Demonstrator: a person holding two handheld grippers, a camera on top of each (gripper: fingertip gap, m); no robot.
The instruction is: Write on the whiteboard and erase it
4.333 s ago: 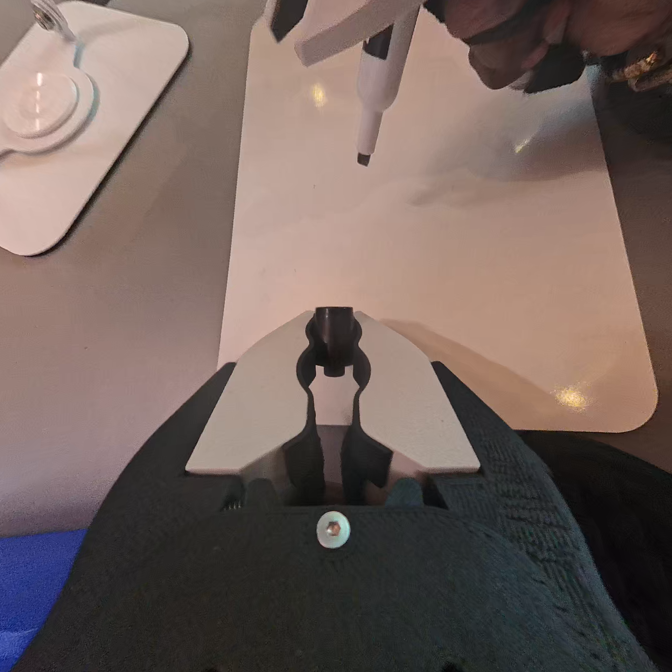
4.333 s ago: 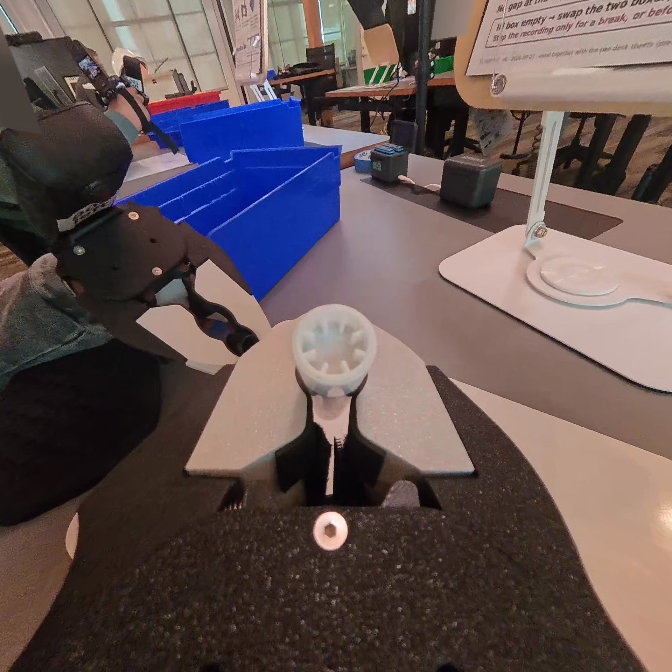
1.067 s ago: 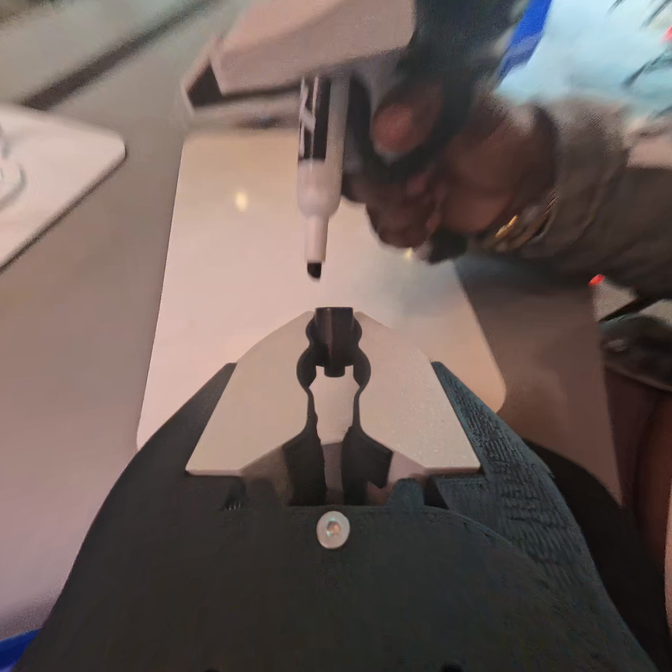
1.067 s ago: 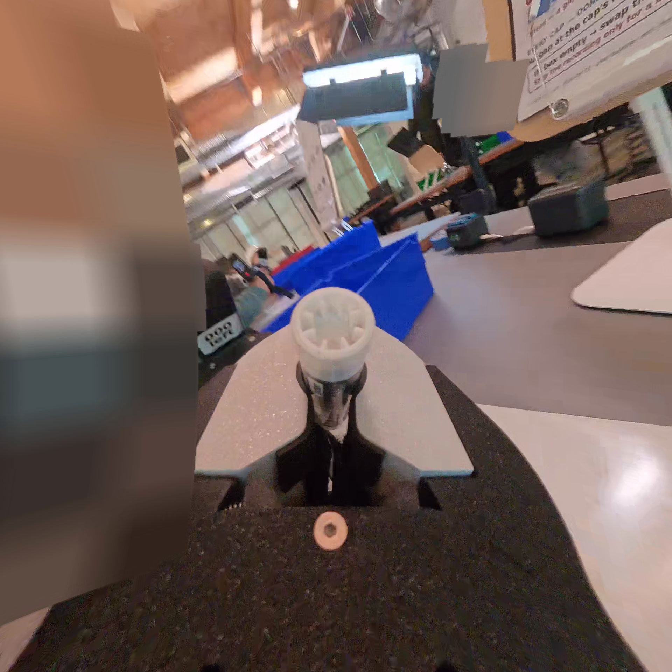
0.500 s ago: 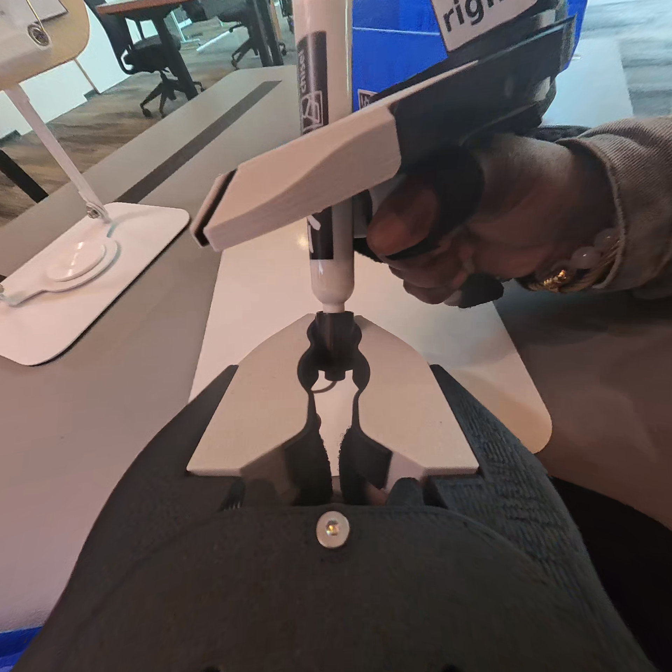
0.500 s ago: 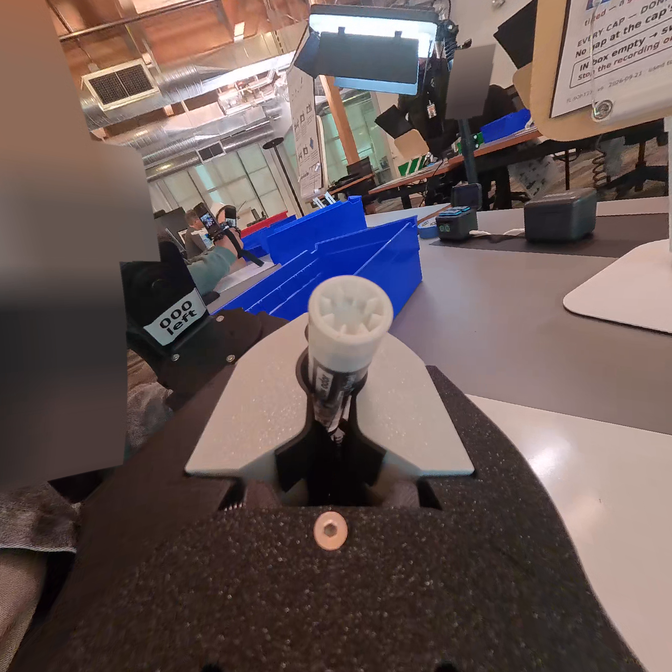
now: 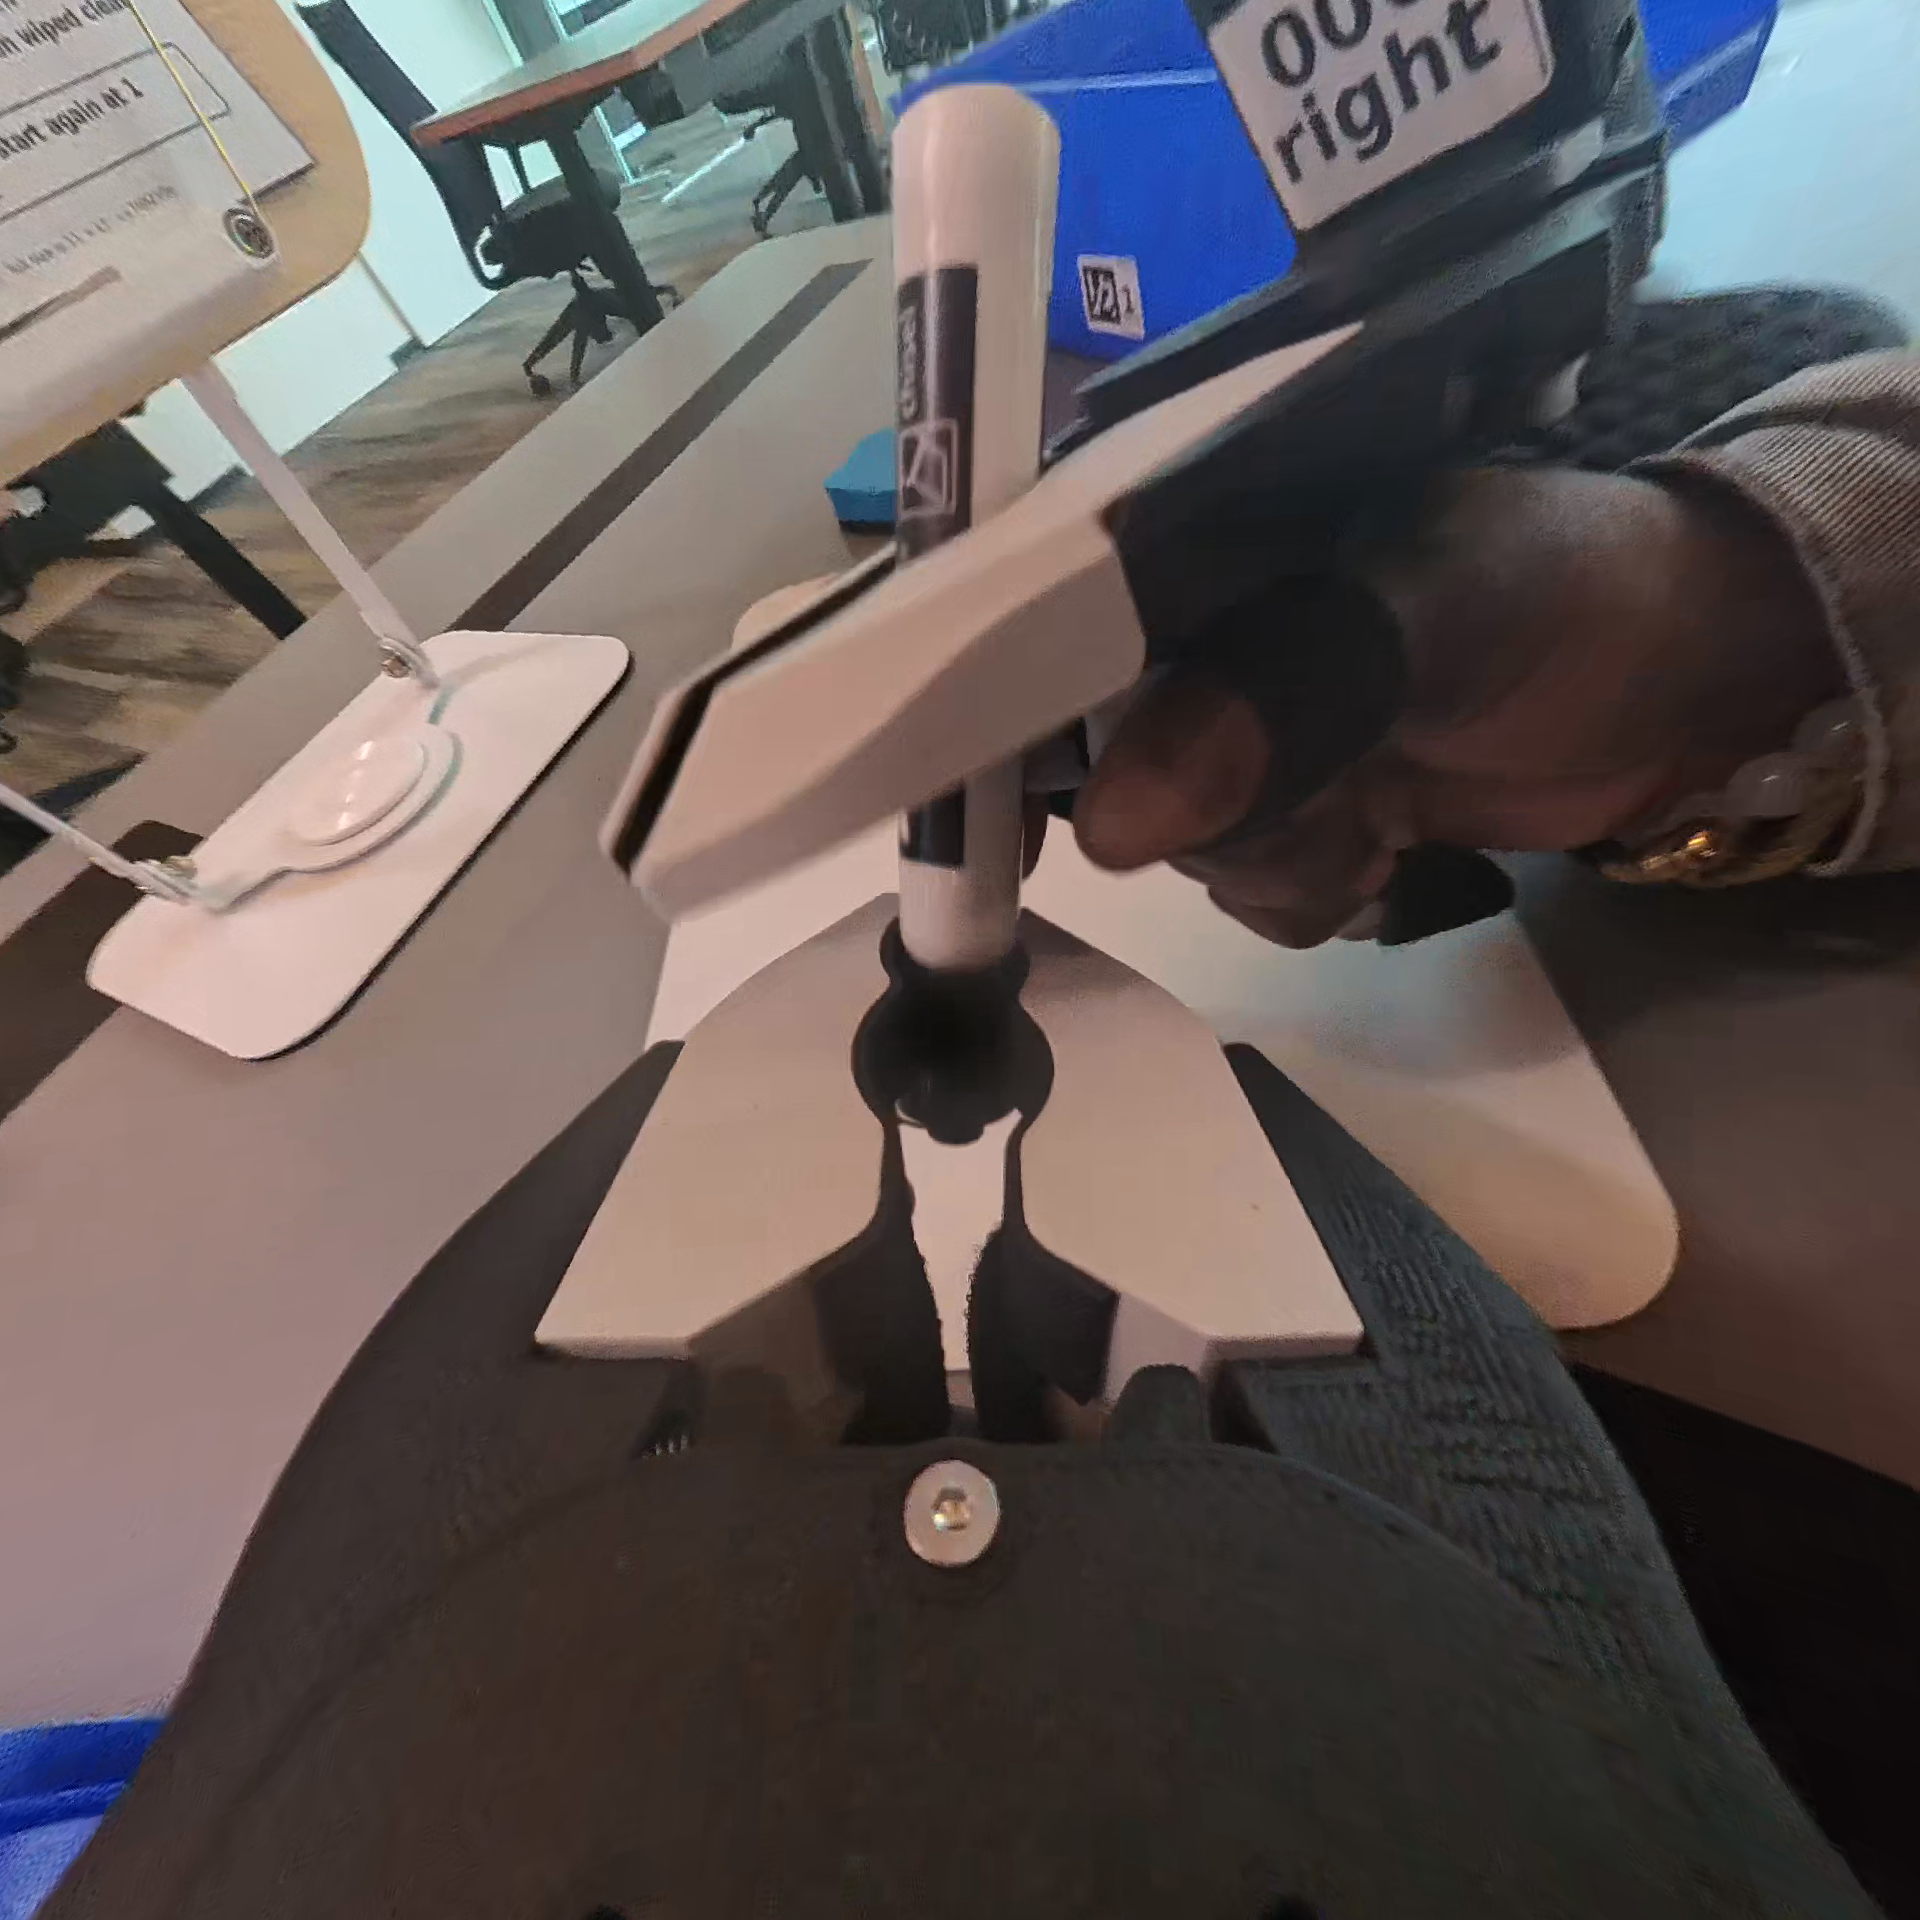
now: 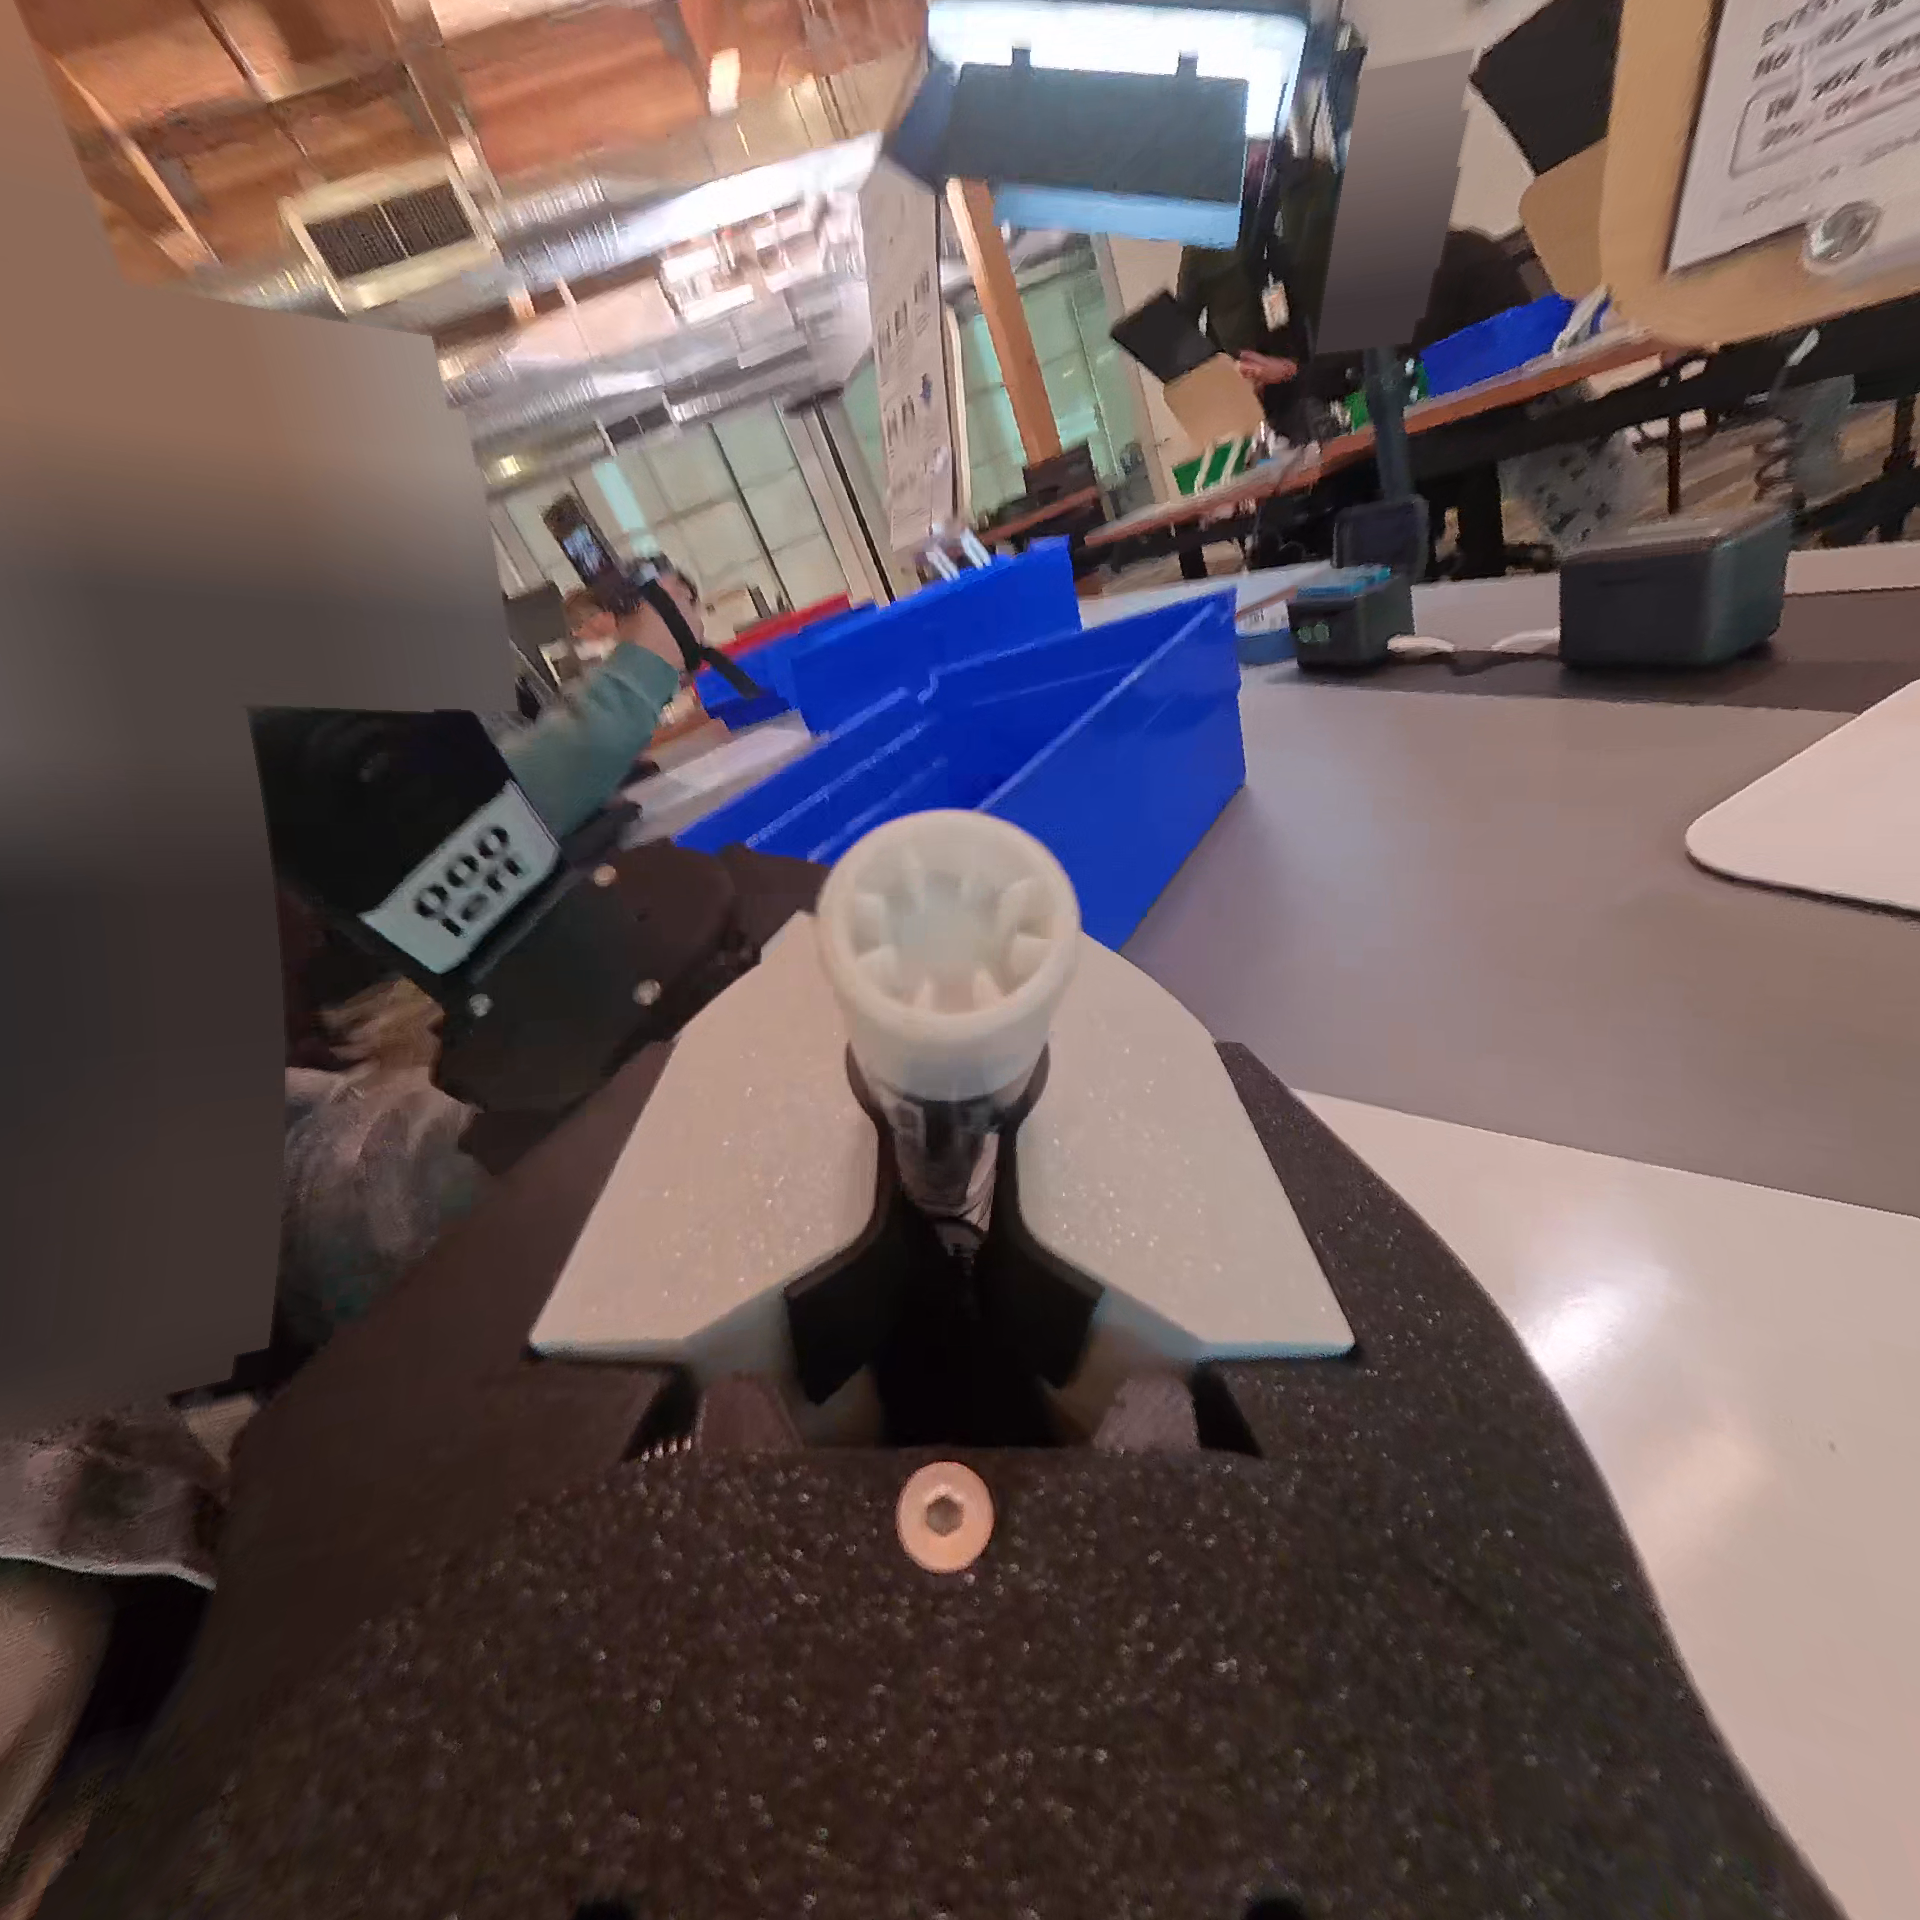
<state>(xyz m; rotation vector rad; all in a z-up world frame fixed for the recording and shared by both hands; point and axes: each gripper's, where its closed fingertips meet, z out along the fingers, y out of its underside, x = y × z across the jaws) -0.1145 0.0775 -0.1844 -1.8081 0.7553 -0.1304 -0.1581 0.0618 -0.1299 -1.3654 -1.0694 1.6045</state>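
My left gripper (image 7: 951, 1023) is shut on the black marker cap (image 7: 948, 1049) and holds it upright above the near end of the white whiteboard (image 7: 1455, 1174). My right gripper (image 7: 665, 821) is shut on the white marker (image 7: 961, 436), which stands upright with its lower end pushed into the cap. In the right wrist view the right gripper (image 8: 945, 1081) grips the marker (image 8: 948, 961) and I see its white ribbed back end. The whiteboard (image 8: 1662, 1351) lies at the lower right there. The left gripper (image 8: 582, 966) shows at the left.
A white stand base (image 7: 343, 831) with a sign on a thin post sits on the grey table at the left. Blue bins (image 8: 1039, 748) stand behind. Two dark boxes (image 8: 1662, 603) sit at the table's far side. A blue eraser-like block (image 7: 862, 483) lies beyond the whiteboard. The grippers' ends are close to 6 centimeters from one another. The blue eraser-like block (image 7: 862, 483) sits 30 centimeters or so from the ends of my left fingers.
The marker swung from tilted over the board to upright above the cap. It has gone down into the cap, deeper than half a second ago. Both grippers rose and tilted.
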